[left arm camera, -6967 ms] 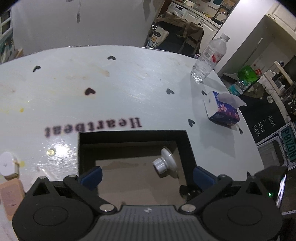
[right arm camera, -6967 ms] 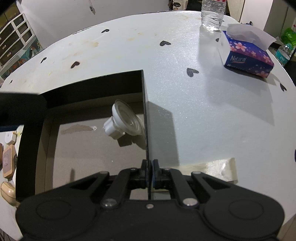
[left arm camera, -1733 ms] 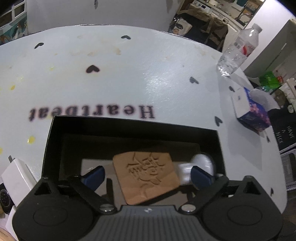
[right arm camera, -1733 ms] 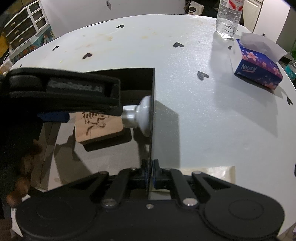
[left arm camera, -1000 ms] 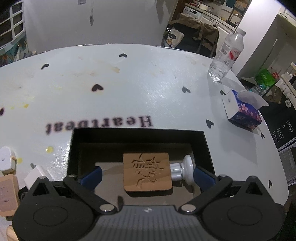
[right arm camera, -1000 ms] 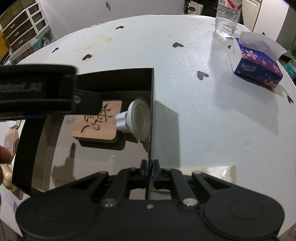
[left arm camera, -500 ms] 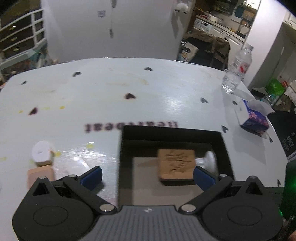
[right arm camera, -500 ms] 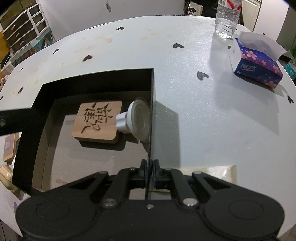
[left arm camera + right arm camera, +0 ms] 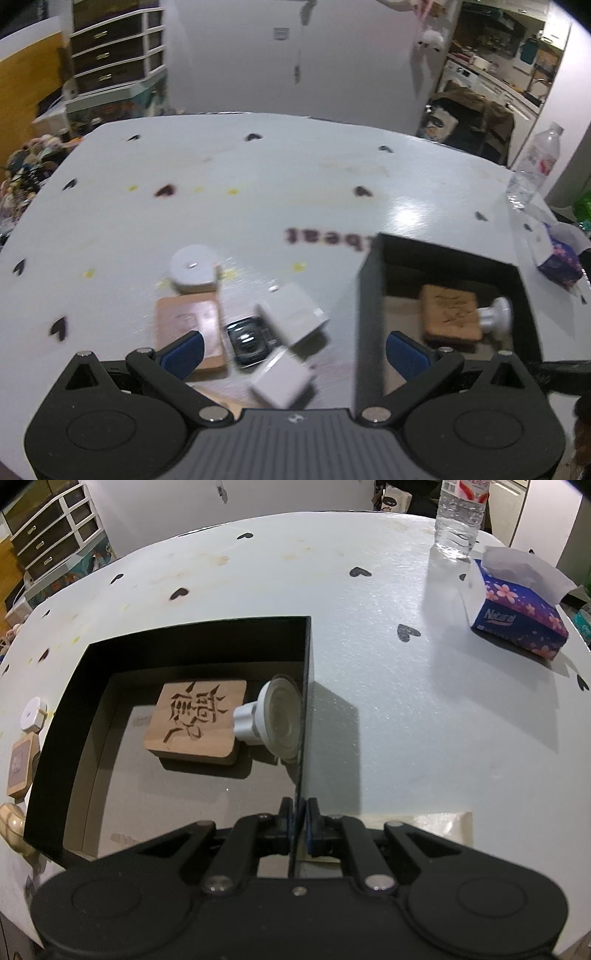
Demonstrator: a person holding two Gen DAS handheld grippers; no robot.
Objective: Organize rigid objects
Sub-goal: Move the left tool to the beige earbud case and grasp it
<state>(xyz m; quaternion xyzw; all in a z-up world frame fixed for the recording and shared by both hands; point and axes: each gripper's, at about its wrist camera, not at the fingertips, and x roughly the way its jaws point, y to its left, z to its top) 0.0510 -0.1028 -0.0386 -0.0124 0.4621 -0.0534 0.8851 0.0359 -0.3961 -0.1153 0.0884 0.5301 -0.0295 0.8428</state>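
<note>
While the right tongs (image 9: 297, 825) pinch the box (image 9: 306, 686) wall, the left tongs (image 9: 295, 349) gape empty.

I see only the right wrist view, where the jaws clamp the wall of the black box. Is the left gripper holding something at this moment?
Observer: No. The left gripper is empty, with its jaws wide apart.
Operator: What lies in front of it?
Observer: A far white block, a near white block and a small dark device between them, all on the table.
Operator: Do they touch the box?
Observer: No. Bare table shows between them and the black box.
</note>
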